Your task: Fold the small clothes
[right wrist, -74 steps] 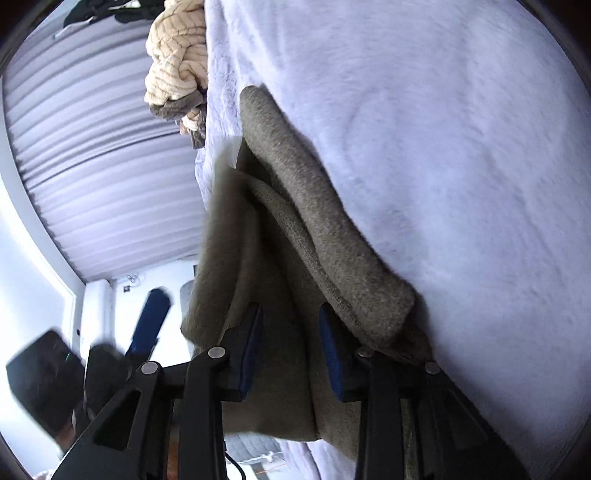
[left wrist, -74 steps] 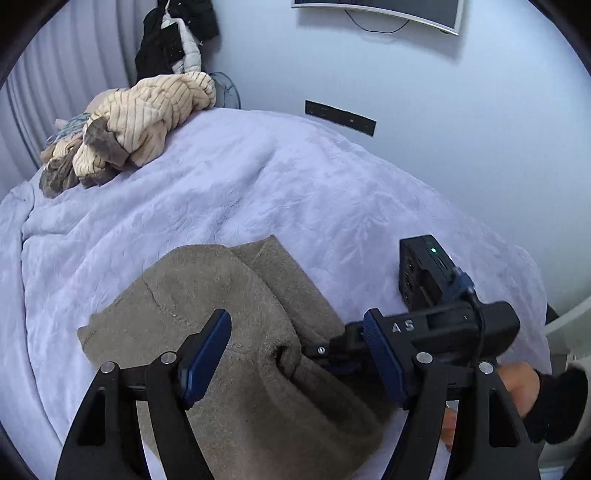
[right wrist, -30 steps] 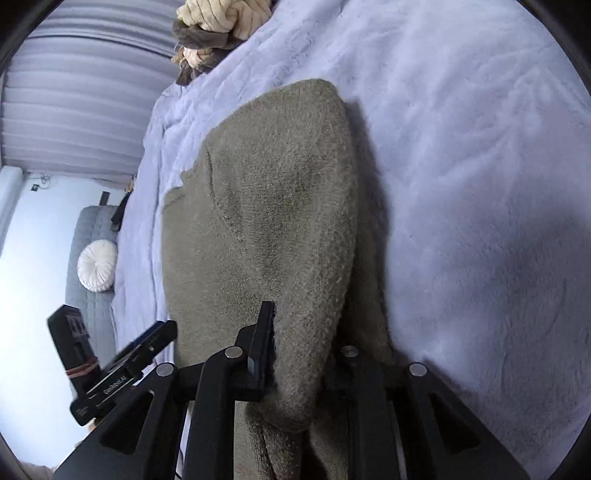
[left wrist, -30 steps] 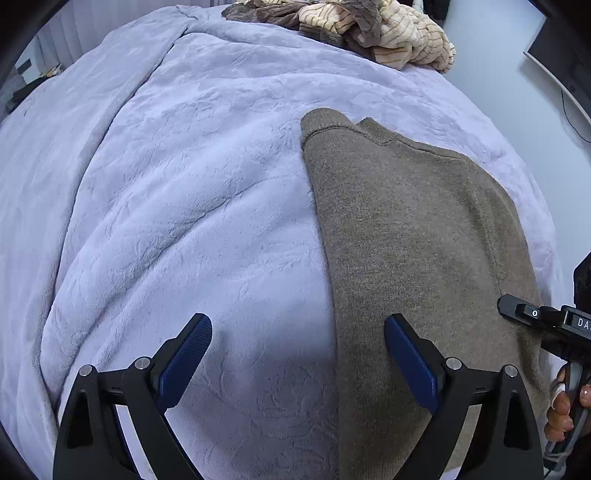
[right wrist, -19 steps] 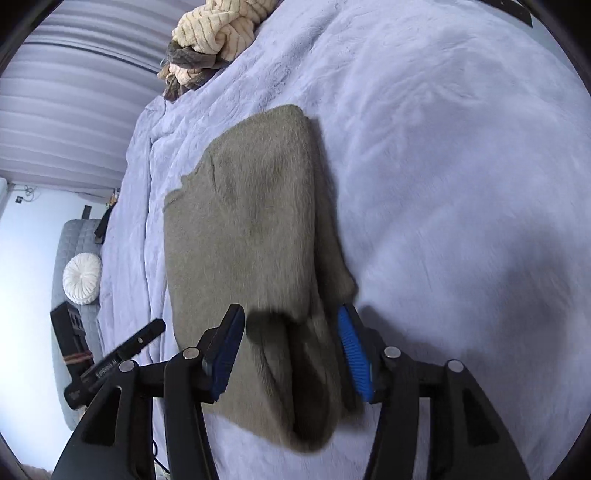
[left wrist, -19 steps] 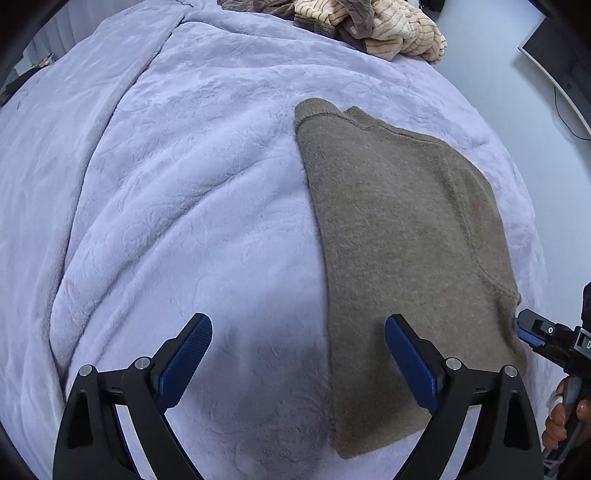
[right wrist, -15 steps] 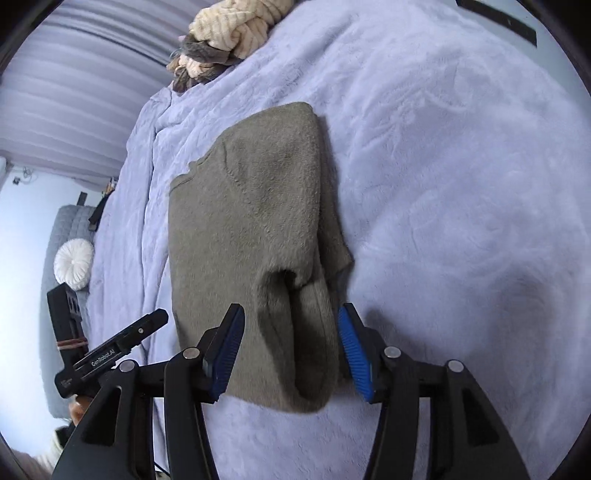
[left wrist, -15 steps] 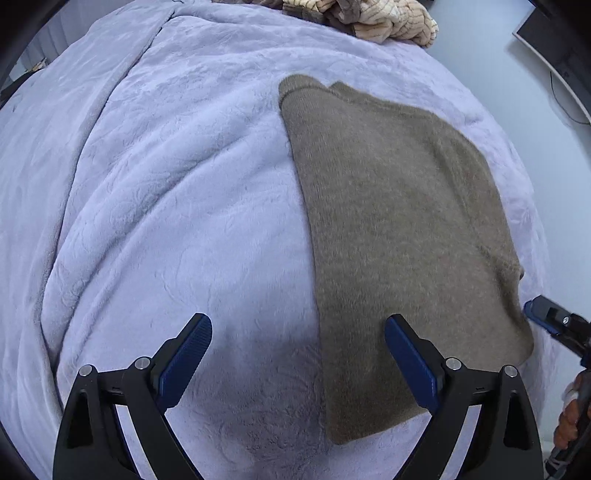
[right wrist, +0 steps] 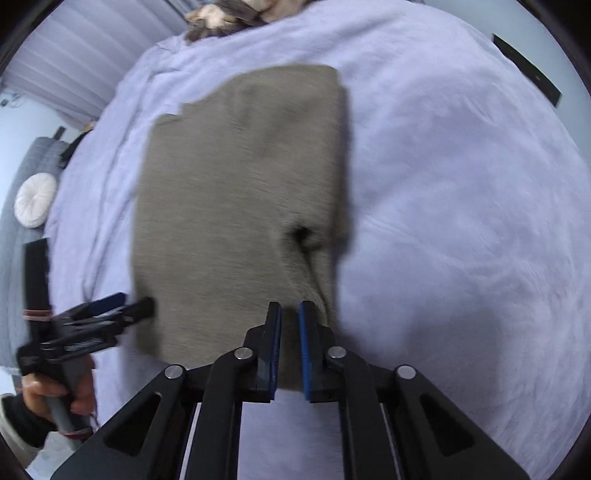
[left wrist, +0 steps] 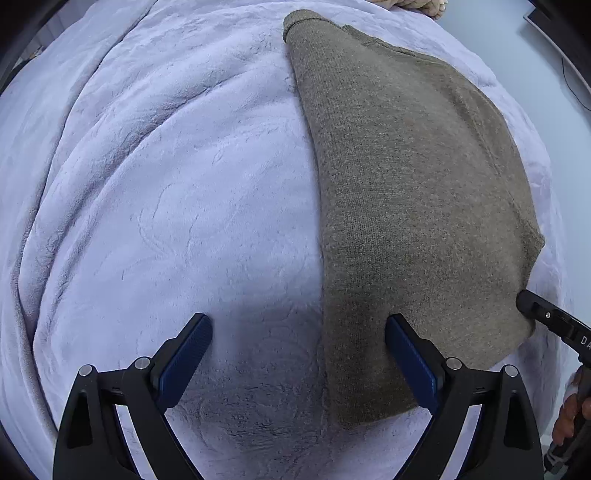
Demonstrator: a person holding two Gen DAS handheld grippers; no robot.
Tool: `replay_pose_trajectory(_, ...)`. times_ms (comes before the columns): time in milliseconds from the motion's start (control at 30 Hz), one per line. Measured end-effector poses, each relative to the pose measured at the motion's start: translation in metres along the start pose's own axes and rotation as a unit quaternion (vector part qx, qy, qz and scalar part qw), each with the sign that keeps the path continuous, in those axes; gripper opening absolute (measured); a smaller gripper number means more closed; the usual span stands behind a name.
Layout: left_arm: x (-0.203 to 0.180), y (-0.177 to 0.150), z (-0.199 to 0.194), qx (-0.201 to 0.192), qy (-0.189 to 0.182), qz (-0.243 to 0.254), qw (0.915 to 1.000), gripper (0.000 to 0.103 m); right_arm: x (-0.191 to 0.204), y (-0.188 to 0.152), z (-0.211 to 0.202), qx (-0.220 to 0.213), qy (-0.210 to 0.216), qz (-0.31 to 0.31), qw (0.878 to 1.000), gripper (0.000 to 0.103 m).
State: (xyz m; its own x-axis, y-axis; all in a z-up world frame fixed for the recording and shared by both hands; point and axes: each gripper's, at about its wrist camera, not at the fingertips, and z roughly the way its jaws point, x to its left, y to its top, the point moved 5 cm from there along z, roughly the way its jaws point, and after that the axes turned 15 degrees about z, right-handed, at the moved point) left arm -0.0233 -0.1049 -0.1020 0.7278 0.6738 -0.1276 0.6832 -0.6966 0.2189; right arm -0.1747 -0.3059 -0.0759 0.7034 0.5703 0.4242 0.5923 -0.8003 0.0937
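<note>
The folded sweater (left wrist: 406,177) is lying flat on the bed (left wrist: 166,184), off to the right in the left wrist view. A clothes pile (right wrist: 236,14) is sitting behind it at the far edge.

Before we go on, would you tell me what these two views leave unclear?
- Clothes pile, right wrist view: cut by the top edge, blurred; items cannot be counted.
- Brown sweater, right wrist view: motion blur hides its seams.
- Right claw, left wrist view: only the tip shows; right edge cuts the rest.
</note>
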Motion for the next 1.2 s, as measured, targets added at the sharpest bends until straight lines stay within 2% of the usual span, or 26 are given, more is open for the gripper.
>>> replay_pose_trajectory(67, -0.001, 0.001, 0.001, -0.001, 0.003, 0.0, 1.0, 0.096, -0.006, -0.001, 0.0, 0.002, 0.012, 0.014, 1.0, 0.0)
replay_pose_trajectory(200, 0.0, 0.0, 0.0, 0.0, 0.001, -0.004, 1.0, 0.096, -0.006, -0.004, -0.004, 0.0, 0.004, 0.005, 1.0, 0.0)
replay_pose_trajectory(467, 0.001, 0.002, 0.002, 0.002, 0.003, 0.003, 1.0, 0.096, -0.009, -0.003, -0.01, -0.002, 0.005, 0.027, 1.0, 0.0)
replay_pose_trajectory(567, -0.002, 0.006, 0.001, 0.002, 0.006, 0.003, 1.0, 0.096, -0.007, 0.001, -0.018, -0.022, -0.002, 0.035, 0.999, 0.0)
replay_pose_trajectory(633, -0.002, 0.007, 0.0, 0.002, 0.004, 0.001, 1.0, 0.096, -0.007, 0.009, -0.028, -0.047, -0.012, 0.04, 0.998, 0.006)
replay_pose_trajectory(667, -0.003, 0.007, -0.003, -0.001, 0.006, -0.002, 1.0, 0.096, -0.009, 0.014, -0.032, -0.052, -0.004, 0.045, 0.998, 0.007)
replay_pose_trajectory(767, -0.001, 0.015, -0.019, -0.035, 0.018, -0.008, 0.9992, 0.096, -0.007, 0.027, -0.034, -0.048, 0.019, 0.055, 0.997, 0.008)
replay_pose_trajectory(833, 0.004, 0.025, -0.027, -0.05, 0.021, -0.014, 0.9984, 0.096, -0.003, 0.036, -0.033, -0.047, 0.029, 0.053, 0.997, 0.015)
replay_pose_trajectory(867, 0.006, 0.03, -0.029, -0.053, 0.018, -0.018, 0.9983, 0.096, 0.0, 0.04, -0.032, -0.047, 0.035, 0.052, 0.997, 0.021)
replay_pose_trajectory(933, 0.01, 0.039, -0.029, -0.057, 0.017, -0.022, 0.998, 0.096, 0.004, 0.047, -0.028, -0.045, 0.045, 0.058, 0.996, 0.027)
replay_pose_trajectory(1033, 0.016, 0.052, -0.028, -0.06, 0.021, -0.025, 0.9976, 0.096, 0.004, 0.054, -0.02, -0.036, 0.058, 0.079, 0.995, 0.028)
replay_pose_trajectory(1200, 0.029, 0.066, -0.028, -0.072, -0.006, -0.057, 0.9957, 0.096, 0.0, 0.06, -0.018, -0.032, 0.074, 0.096, 0.992, 0.034)
